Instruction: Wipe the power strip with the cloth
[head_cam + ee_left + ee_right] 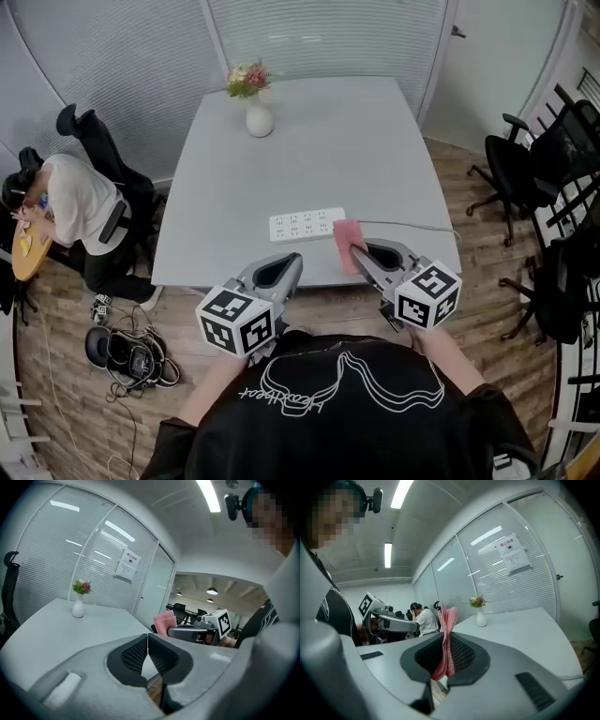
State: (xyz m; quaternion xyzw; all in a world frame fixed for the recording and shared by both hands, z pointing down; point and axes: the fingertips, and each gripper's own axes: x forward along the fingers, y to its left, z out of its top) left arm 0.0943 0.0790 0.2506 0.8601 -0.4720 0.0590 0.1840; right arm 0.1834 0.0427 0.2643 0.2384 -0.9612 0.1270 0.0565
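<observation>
A white power strip (pixel 307 224) lies flat near the front edge of the grey table (pixel 309 141), its cable (pixel 412 226) trailing right. My right gripper (pixel 357 250) is shut on a pink cloth (pixel 347 243), held over the table's front edge just right of the strip. In the right gripper view the cloth (pixel 446 639) stands pinched between the jaws of the right gripper (pixel 446 641). My left gripper (pixel 289 265) is shut and empty, in front of the table edge below the strip; its jaws meet in the left gripper view (pixel 148 641). There the pink cloth (pixel 164 622) shows too.
A white vase with flowers (pixel 255 103) stands at the table's far side. A seated person (pixel 80 211) is at the left, with cables and gear on the floor (pixel 131 352). Black office chairs (pixel 534 178) stand at the right. Glass walls with blinds surround the room.
</observation>
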